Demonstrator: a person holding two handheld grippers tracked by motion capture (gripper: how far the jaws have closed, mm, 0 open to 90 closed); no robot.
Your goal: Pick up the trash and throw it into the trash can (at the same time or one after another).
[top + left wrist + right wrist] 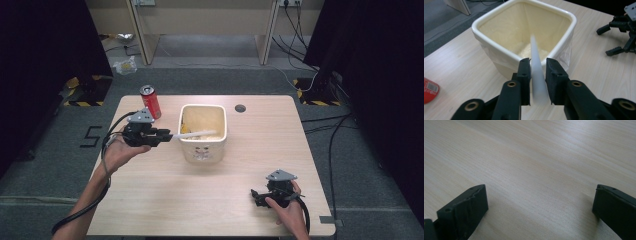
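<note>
- The white strip [537, 75] between the left gripper's [537, 65] jaws is blurred; what it is can't be told.
- Its far end is hidden inside the tub [499, 18].
- The can [430, 90] is cut off by the left edge.

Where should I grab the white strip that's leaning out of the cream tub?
Grip the white strip at its free outer end, coming from the tub's can-side. That end juts past the rim; the flat faces already sit between the left gripper's jaws, a gap beside one.
</note>
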